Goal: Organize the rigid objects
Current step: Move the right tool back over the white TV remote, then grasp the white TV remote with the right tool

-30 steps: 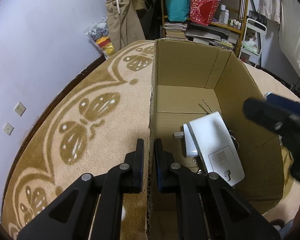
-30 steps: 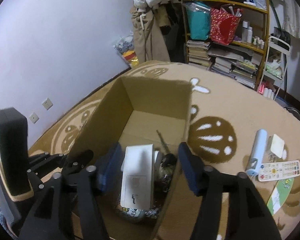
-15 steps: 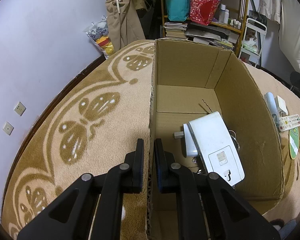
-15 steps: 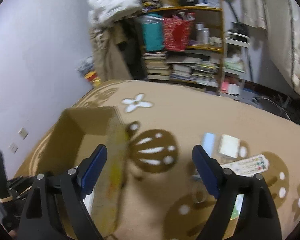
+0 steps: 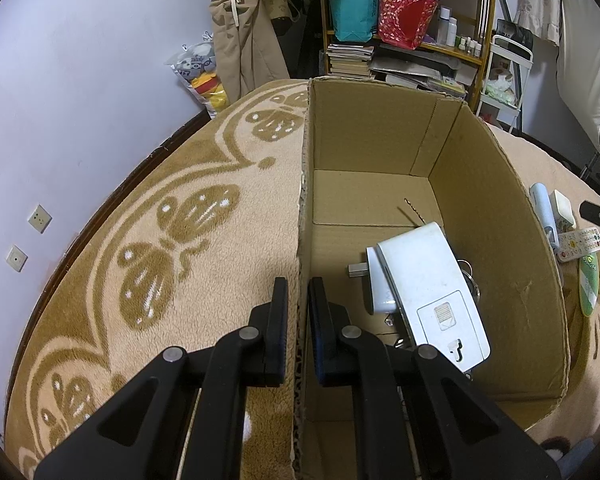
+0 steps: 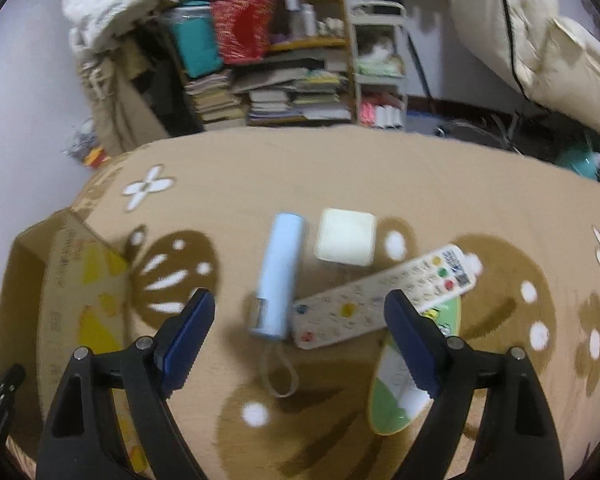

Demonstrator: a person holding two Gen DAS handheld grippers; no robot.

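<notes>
The open brown cardboard box (image 5: 380, 152) stands on the tan patterned carpet (image 6: 260, 168), its left wall pinched by the left gripper (image 5: 298, 312); a white plastic device (image 5: 428, 292) lies inside. The right gripper (image 6: 300, 316), spread wide, hovers over the pale blue cylinder (image 6: 278, 276), white remote control (image 6: 384, 292) and cream square block (image 6: 345, 237), all clustered right of the box.

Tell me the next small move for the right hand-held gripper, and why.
Probably lower the right hand-held gripper onto the light blue cylinder and close. Its jaws are wide open and empty, the cylinder lies between them on the rug, and the left hand-held gripper already pinches the cardboard box wall.
</notes>
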